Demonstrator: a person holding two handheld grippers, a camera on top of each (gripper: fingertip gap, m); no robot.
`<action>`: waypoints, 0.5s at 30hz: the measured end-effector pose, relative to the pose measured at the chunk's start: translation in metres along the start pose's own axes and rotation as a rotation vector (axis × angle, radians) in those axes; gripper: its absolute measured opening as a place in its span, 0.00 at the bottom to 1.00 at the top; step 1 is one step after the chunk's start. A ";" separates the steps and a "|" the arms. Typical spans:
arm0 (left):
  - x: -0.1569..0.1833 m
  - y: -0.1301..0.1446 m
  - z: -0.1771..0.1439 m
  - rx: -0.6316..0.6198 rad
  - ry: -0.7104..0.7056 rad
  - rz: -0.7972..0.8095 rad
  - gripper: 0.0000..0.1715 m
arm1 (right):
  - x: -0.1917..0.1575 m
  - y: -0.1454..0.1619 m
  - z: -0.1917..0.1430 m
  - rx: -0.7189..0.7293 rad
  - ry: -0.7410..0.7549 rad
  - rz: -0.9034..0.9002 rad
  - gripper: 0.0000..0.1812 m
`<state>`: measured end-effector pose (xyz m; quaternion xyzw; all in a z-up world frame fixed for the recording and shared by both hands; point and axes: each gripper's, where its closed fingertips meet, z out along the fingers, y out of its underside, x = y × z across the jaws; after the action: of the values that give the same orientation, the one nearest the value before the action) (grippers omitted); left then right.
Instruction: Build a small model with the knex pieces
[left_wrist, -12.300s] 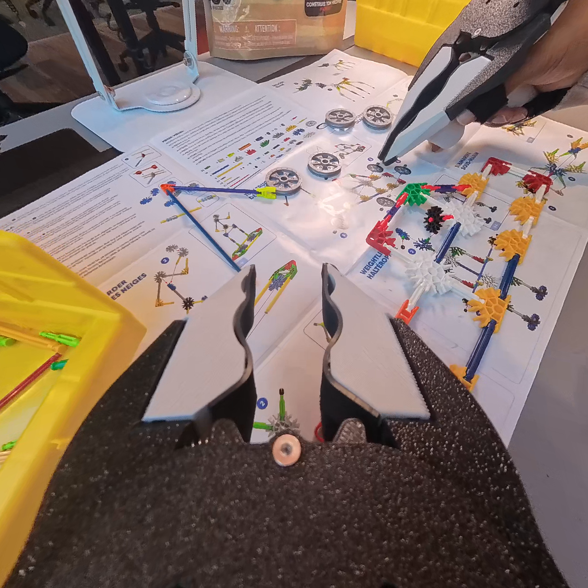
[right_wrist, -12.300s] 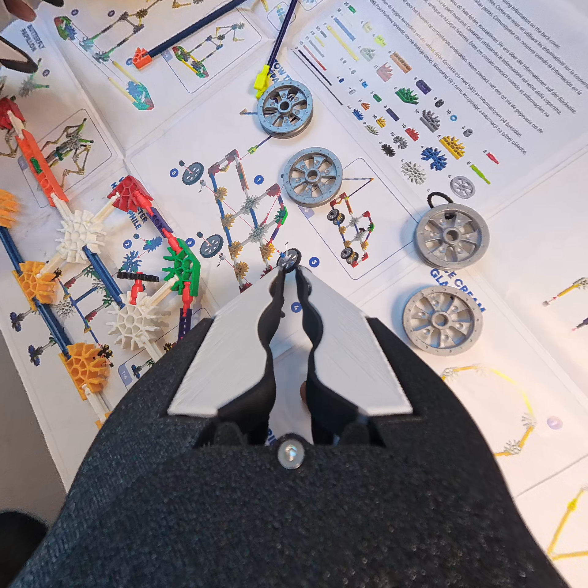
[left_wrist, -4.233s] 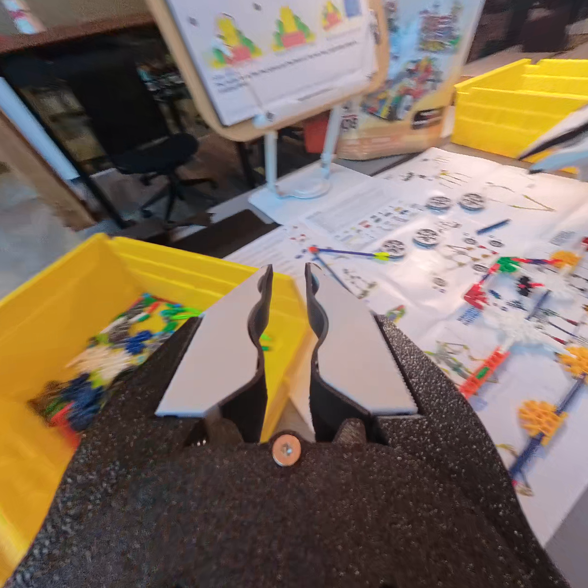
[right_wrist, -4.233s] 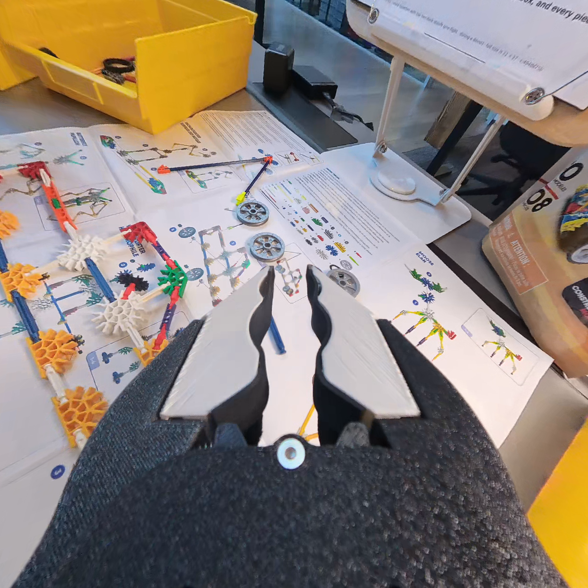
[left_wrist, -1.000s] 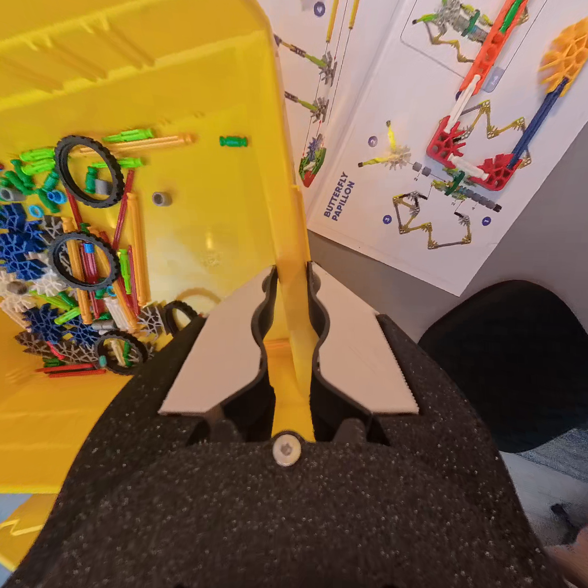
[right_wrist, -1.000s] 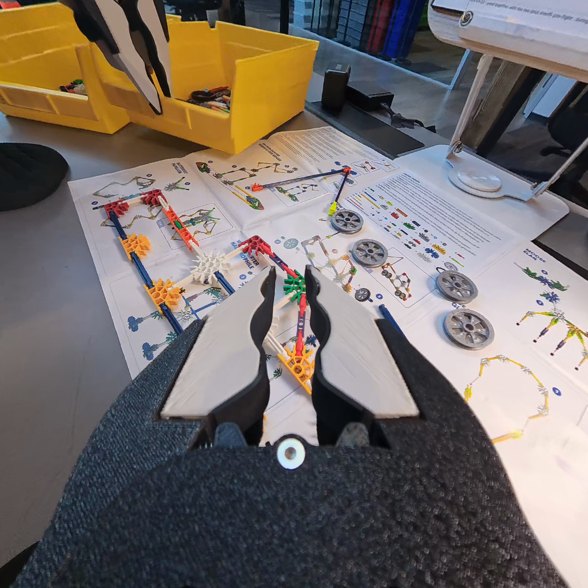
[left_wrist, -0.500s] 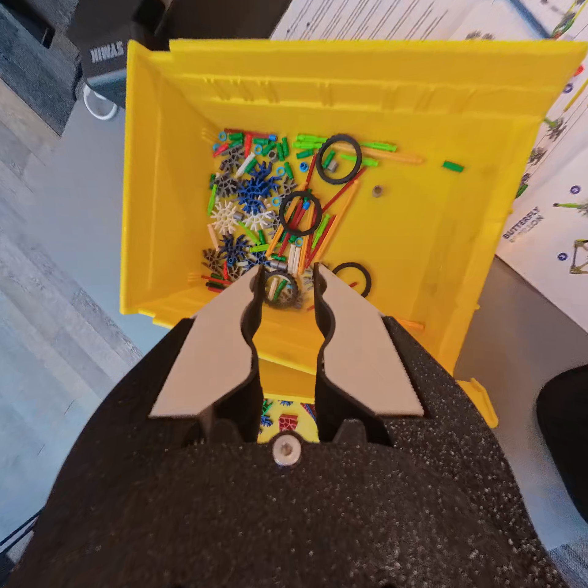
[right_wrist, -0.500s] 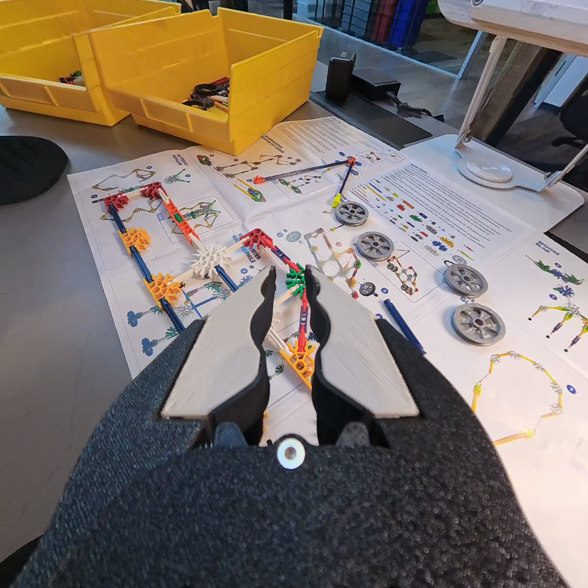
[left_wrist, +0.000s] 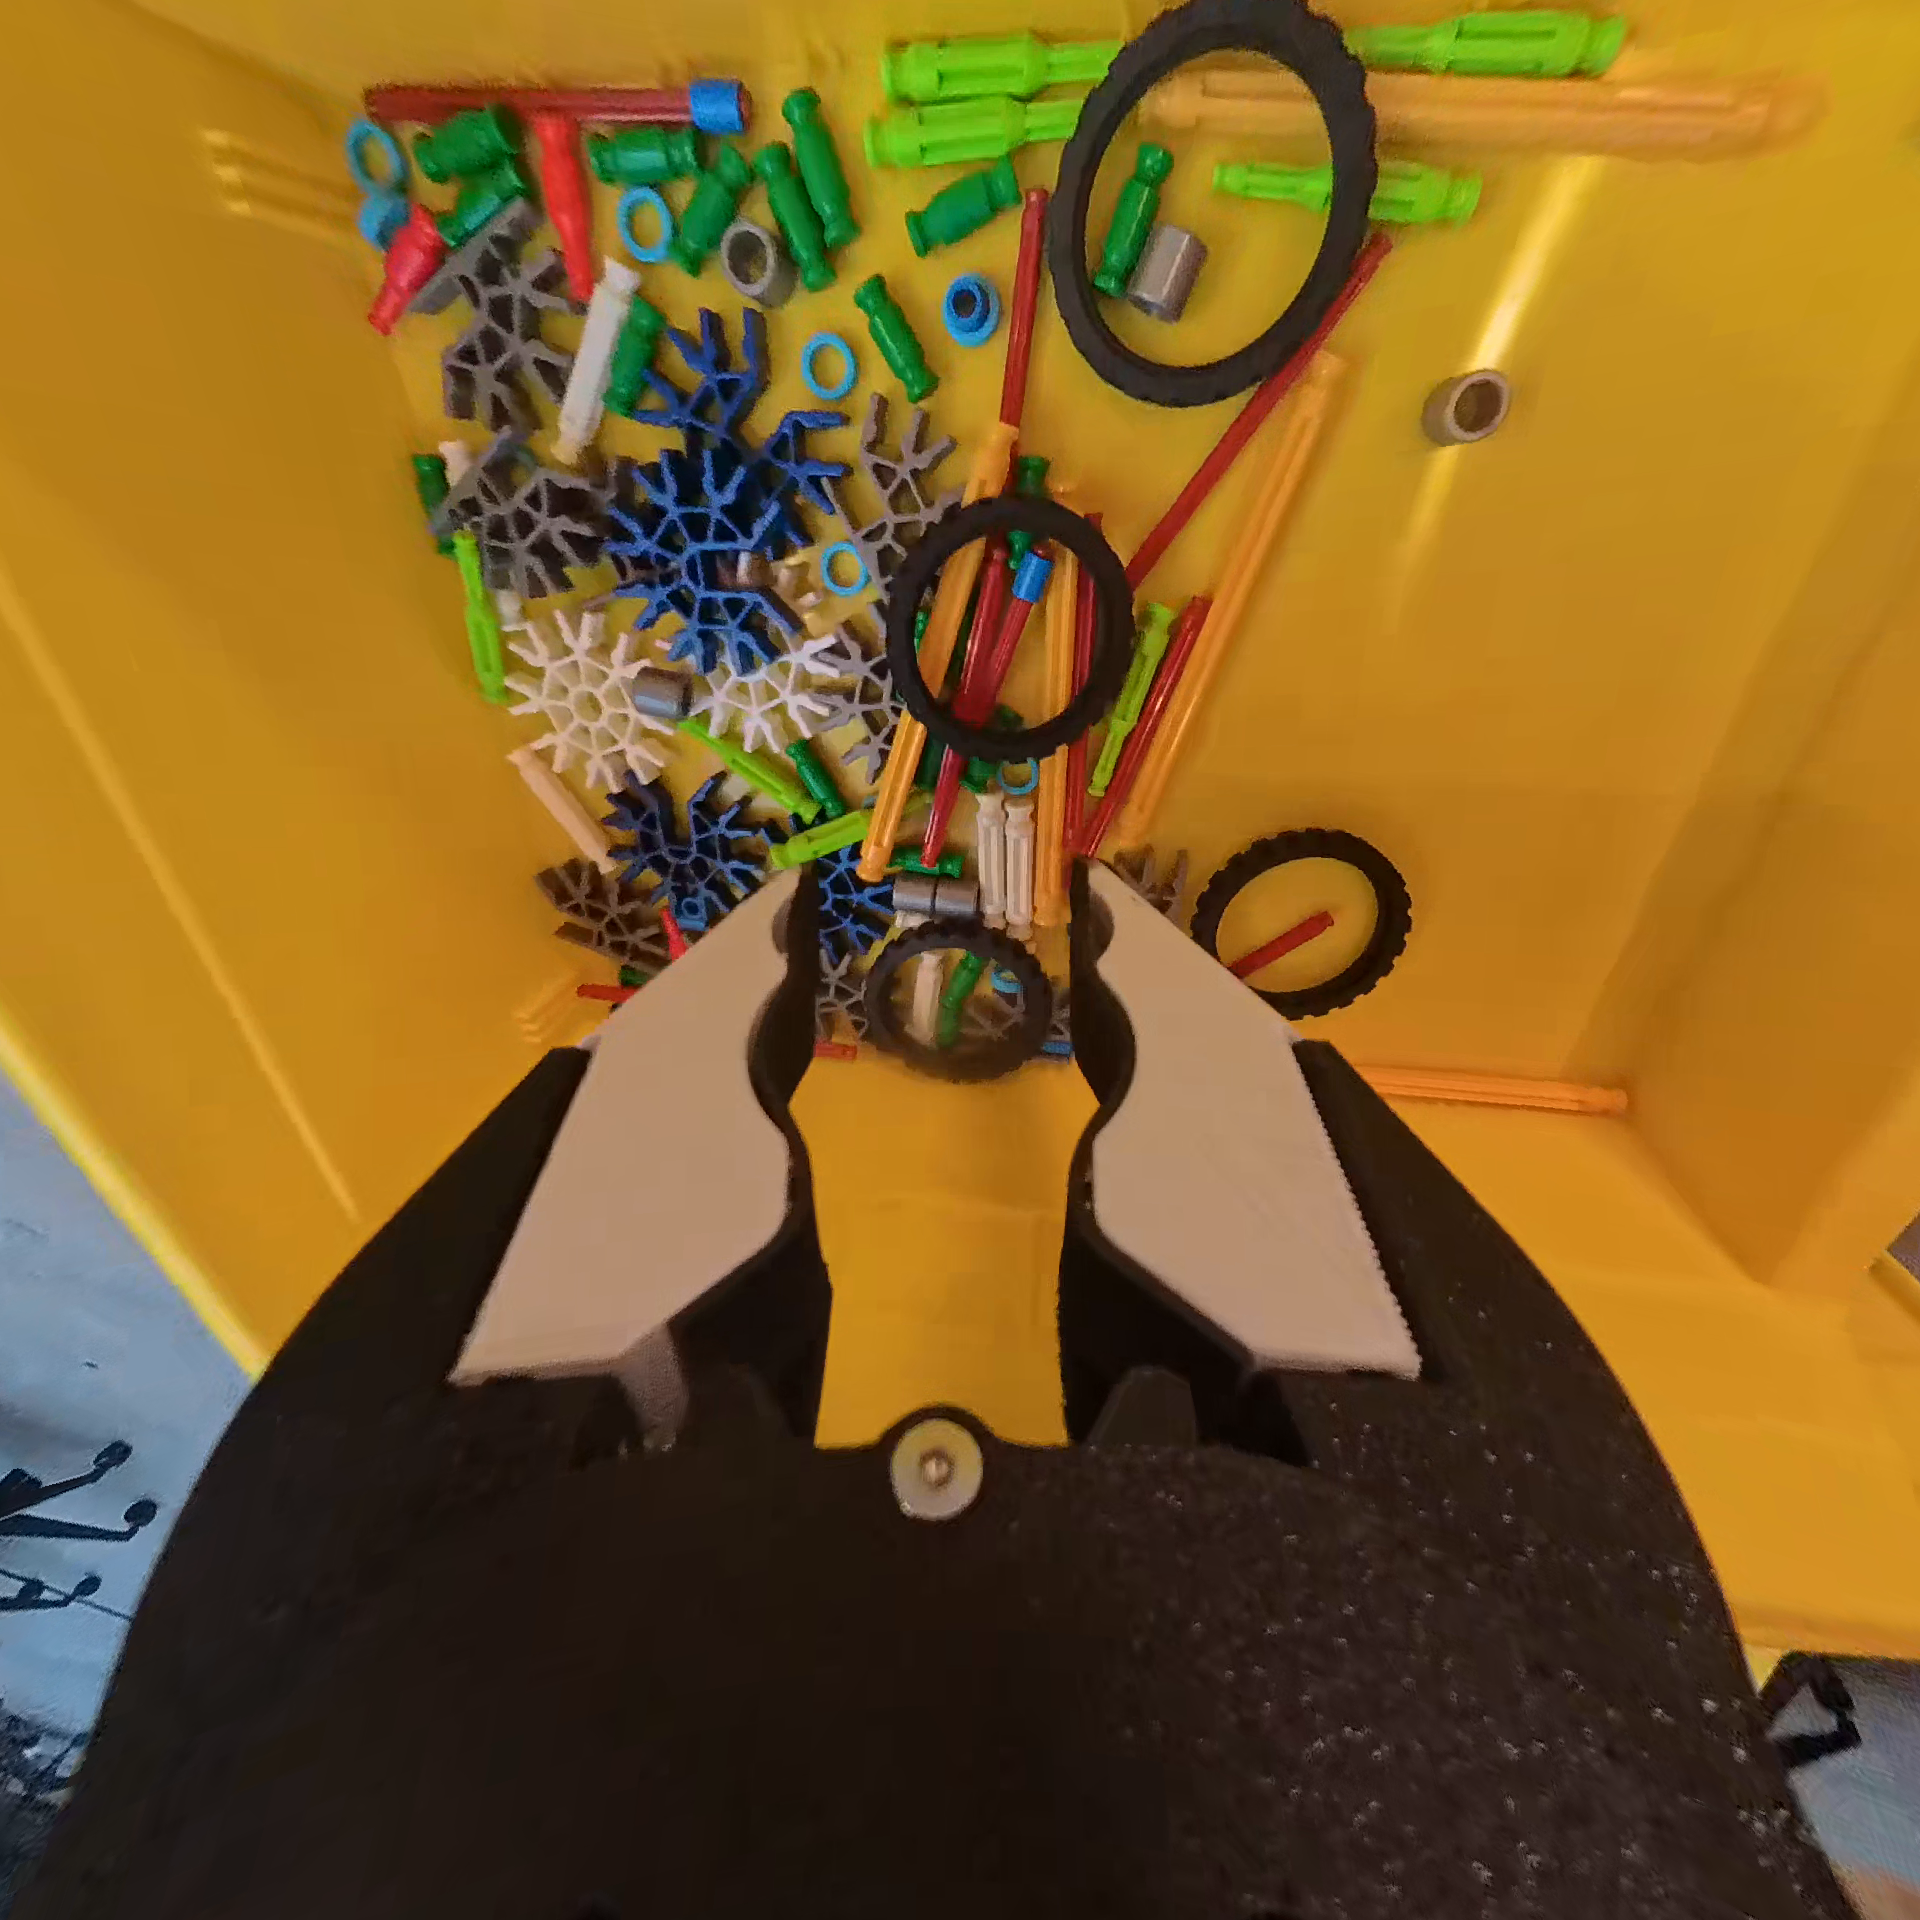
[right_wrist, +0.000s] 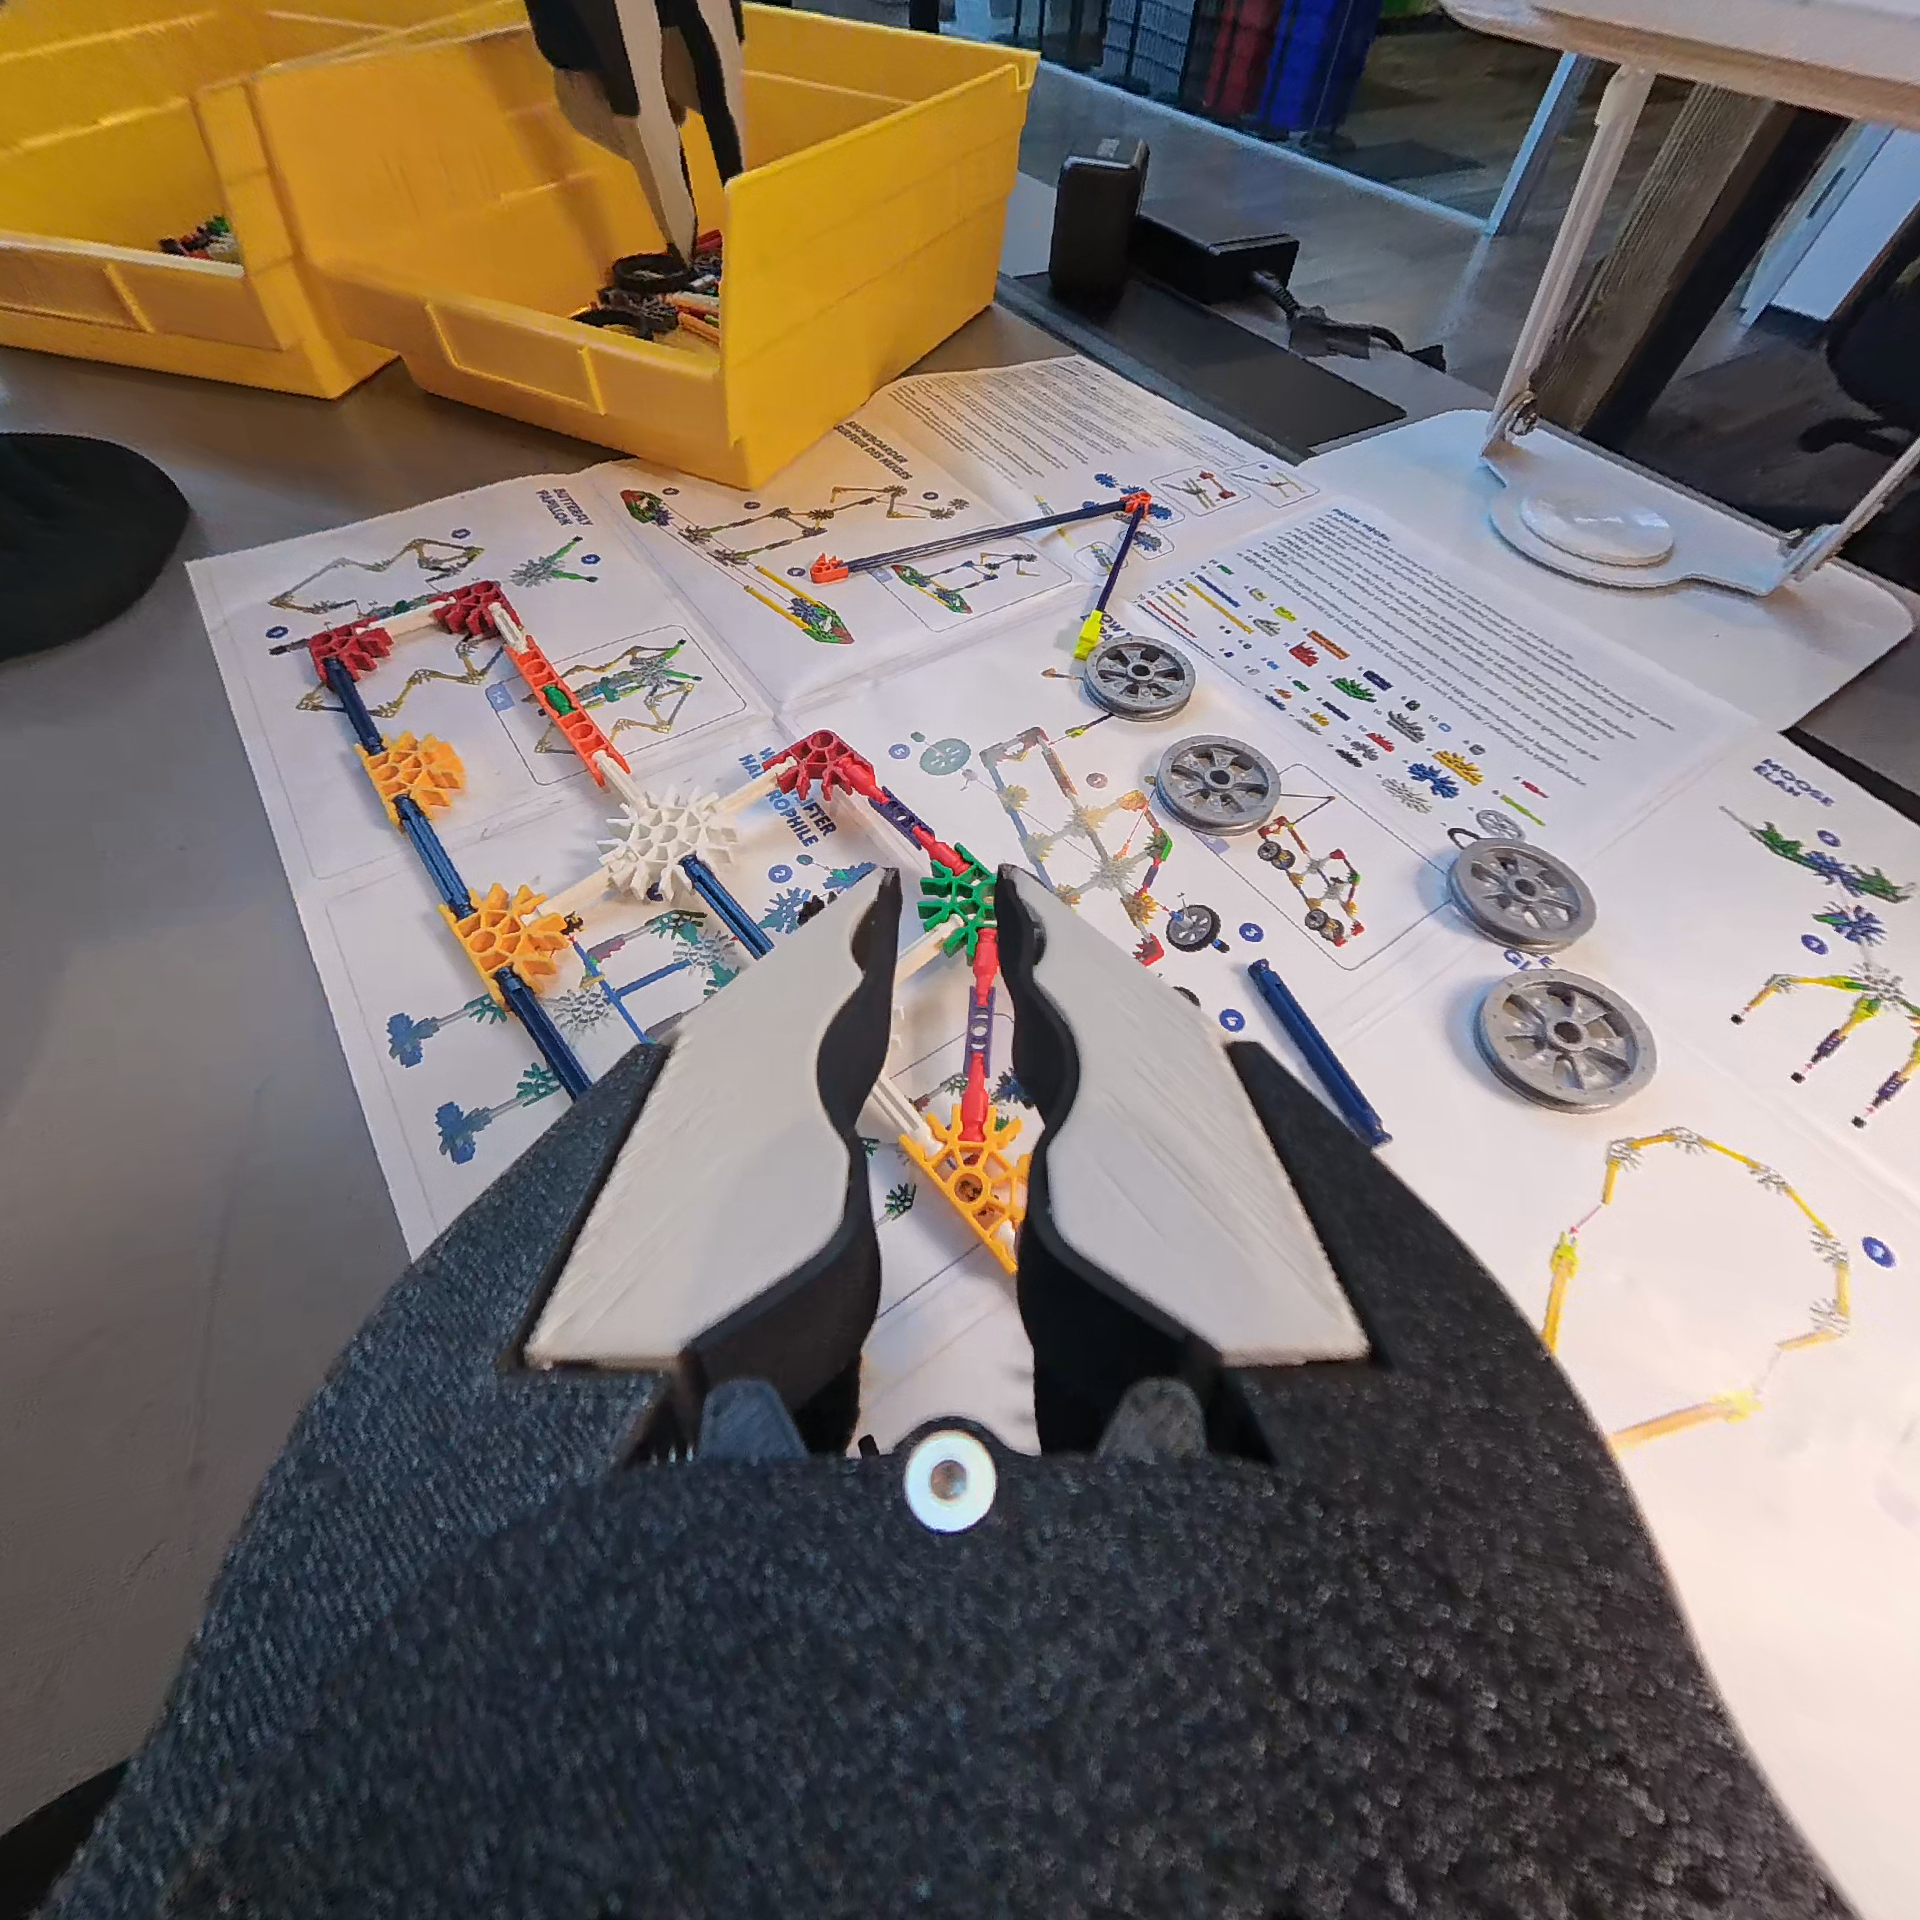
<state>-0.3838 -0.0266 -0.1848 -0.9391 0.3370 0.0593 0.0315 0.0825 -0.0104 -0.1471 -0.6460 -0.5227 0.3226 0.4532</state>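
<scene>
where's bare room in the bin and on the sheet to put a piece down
Bin: bare floor right of the tyres, around the grey sleeve; the left-centre pile is crowded. Sheet: open right of the wheels; the model fills its left.

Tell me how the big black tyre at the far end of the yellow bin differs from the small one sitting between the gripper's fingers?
The large black tyre is far wider than the small black tyre. The large one rings a green rod and a grey spacer on bare bin floor; the small one lies on the heap of parts. The large one lies far from the open left hand-held gripper; the small one sits between its fingers. Both are treaded black rings lying flat in the yellow bin.
</scene>
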 end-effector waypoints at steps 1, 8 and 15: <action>0.002 0.002 0.006 -0.024 0.032 0.011 0.28 | 0.000 0.000 -0.001 0.002 0.003 0.002 0.10; 0.030 -0.003 0.015 -0.025 0.218 0.091 0.09 | 0.001 0.003 0.000 -0.003 -0.003 0.007 0.10; 0.005 -0.030 -0.023 0.190 0.133 0.051 0.03 | 0.001 0.006 0.001 -0.013 -0.004 0.006 0.10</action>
<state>-0.3589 -0.0089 -0.1618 -0.9249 0.3662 -0.0347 0.0964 0.0837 -0.0094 -0.1527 -0.6497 -0.5237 0.3219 0.4472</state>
